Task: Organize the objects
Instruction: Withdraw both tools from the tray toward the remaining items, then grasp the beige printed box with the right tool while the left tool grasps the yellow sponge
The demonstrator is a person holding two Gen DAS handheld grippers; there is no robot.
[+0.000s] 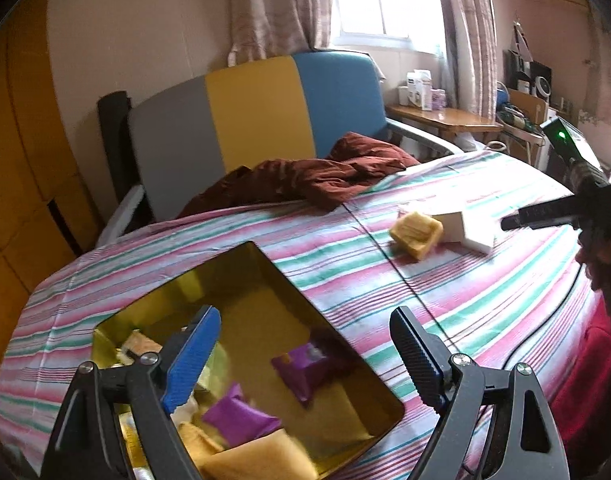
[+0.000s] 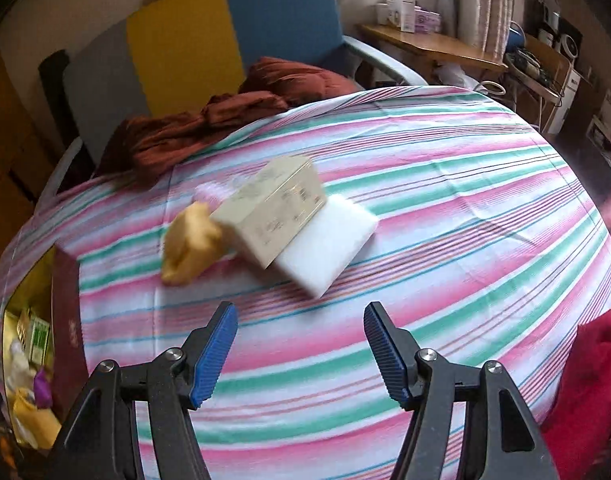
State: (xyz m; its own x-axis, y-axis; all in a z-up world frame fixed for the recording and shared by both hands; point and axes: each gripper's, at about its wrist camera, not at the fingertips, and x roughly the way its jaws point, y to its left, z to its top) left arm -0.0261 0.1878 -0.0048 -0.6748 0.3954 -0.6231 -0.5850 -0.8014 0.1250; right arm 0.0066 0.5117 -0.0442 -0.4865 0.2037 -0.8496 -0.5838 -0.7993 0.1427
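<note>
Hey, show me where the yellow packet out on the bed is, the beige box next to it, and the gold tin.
Yellow wrapped packet (image 1: 416,233), left wrist view, top face.
Beige rectangular cardboard box (image 2: 273,211), right wrist view, printed top face.
Gold metal tin (image 1: 265,312), left wrist view, bare inner floor.

Striped bed with a tin and a small pile of loose items

The striped sheet (image 2: 445,208) in pink, green and white covers the whole surface. A gold-lined tin (image 1: 261,264) sits on it at the left, its dark red wall (image 2: 67,320) showing in the right wrist view. Near the middle a yellow packet (image 2: 191,240) lies touching a cream box (image 2: 273,216), which leans tilted on a white block (image 2: 329,240). A rumpled brown cloth (image 1: 305,180) lies at the far edge, and a red cloth (image 2: 585,380) at the near right.
</note>
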